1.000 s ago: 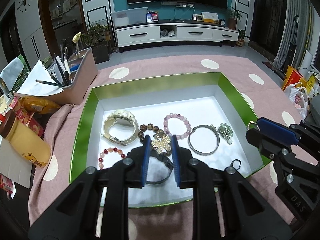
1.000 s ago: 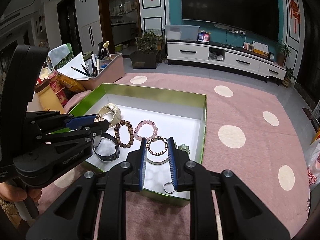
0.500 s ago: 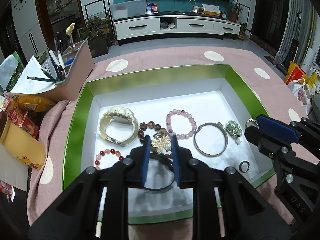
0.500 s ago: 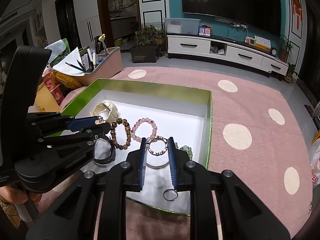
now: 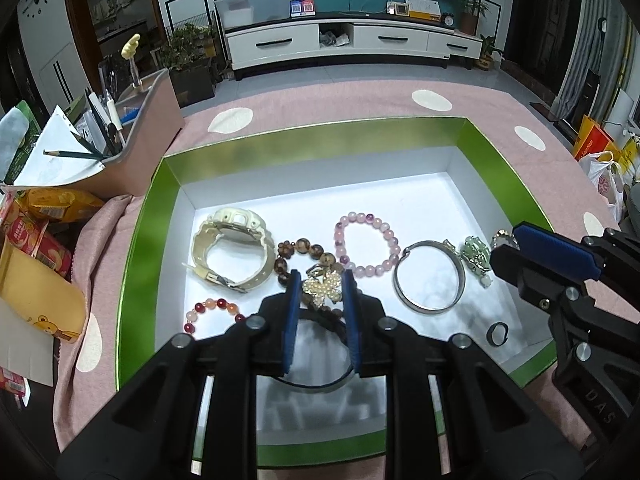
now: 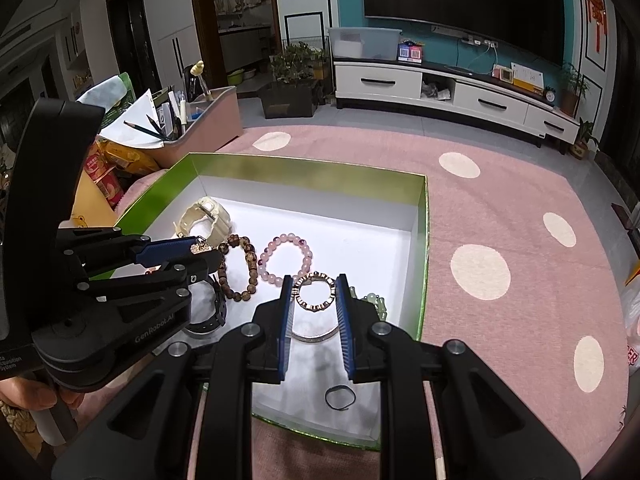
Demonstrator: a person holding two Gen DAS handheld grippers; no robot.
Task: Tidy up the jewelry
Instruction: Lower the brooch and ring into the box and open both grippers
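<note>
Resting pinched in narrow jaws above the green box [image 5: 136, 248], the pearl butterfly brooch [image 5: 322, 285] sits in the left gripper [image 5: 320, 292] and the small gold link bracelet [image 6: 314, 291] in the right gripper [image 6: 313, 300], likely so each can be set down inside. Both hang over the box's near half, where the cream watch [image 5: 230, 250], pink bead bracelet [image 5: 366, 245] and silver bangle [image 5: 430, 278] already lie side by side.

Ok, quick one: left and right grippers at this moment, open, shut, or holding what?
Left gripper: shut on the pearl butterfly brooch, over the green box.
Right gripper: shut on the gold link bracelet, over the same box.
</note>
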